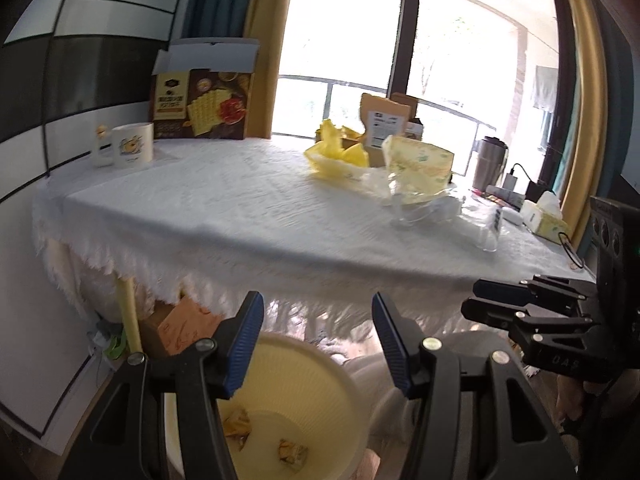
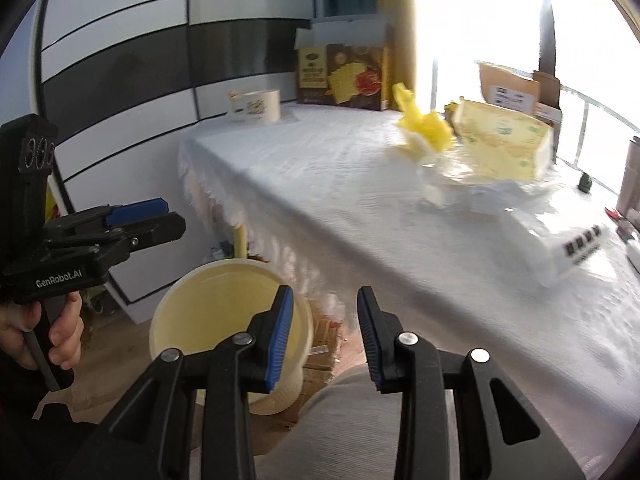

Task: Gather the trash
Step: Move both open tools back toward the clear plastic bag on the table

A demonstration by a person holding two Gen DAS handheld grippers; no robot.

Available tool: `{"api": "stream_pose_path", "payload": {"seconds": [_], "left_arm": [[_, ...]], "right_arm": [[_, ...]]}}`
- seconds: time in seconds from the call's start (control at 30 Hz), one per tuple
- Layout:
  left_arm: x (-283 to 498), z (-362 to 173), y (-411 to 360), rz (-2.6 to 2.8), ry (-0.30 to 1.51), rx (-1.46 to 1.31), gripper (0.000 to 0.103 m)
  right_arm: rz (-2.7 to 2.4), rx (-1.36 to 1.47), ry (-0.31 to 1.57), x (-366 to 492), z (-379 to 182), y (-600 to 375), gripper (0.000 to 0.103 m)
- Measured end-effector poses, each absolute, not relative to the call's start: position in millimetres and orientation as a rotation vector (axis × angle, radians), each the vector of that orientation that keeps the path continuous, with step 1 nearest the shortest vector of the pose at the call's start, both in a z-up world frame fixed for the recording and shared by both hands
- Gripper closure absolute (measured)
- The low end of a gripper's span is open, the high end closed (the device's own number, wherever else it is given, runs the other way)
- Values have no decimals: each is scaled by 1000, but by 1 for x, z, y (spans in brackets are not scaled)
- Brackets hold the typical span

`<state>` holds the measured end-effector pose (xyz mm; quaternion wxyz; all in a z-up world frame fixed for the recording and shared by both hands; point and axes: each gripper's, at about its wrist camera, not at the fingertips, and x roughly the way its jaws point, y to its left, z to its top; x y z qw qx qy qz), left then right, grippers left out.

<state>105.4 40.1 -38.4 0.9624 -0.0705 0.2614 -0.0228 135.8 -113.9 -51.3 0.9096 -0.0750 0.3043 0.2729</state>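
Note:
A cream waste bin [image 1: 344, 364] stands on the floor by the table, with two crumpled wrappers [image 1: 237, 424] in its bottom. My left gripper [image 1: 316, 308] hangs over the bin, open and empty. My right gripper [image 1: 472, 298] is to its right, level with the table's fringe. In the right wrist view the right gripper [image 2: 325, 300] is open with nothing between its fingers, and the bin [image 2: 192, 280] lies below left. The left gripper [image 2: 174, 214] shows at the left, held by a hand [image 2: 64, 328]. Yellow wrappers [image 2: 424, 128], a pale yellow packet [image 2: 504, 148] and clear plastic [image 2: 452, 176] lie on the table.
A white fringed cloth [image 1: 240, 208] covers the table. At its back stand a cracker box [image 1: 202, 106], a mug [image 1: 132, 146], a brown pouch [image 1: 384, 120] and a steel flask [image 1: 490, 160]. A tissue box [image 1: 546, 216] and a white wrapped pack [image 2: 560, 244] lie at the right. Cartons [image 1: 188, 324] sit under the table.

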Motion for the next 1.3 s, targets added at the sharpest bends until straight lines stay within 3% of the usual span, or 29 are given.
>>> {"api": "stream_pose_path", "payload": {"seconds": [0.47,0.57,0.9,0.97,1.3], "left_arm": [[141,-34,-16,-112,532,-81,46],[148,-33,-27,-121,529,-66,45],[175,-31,-65,-153,514,-12,45],[182,-31,-71,-159,509,-3,44],[219,-25,-93,-185,467,50,42]], "right_arm": [[475,-72,580,149,-49,-189,71],[458,-63,565,152,-47,-201,62],[373,2,528,169,-43,-247,56],[350,2,525,175,-43,-254,48],[285,20,529,201,-44,-281,47]]}}
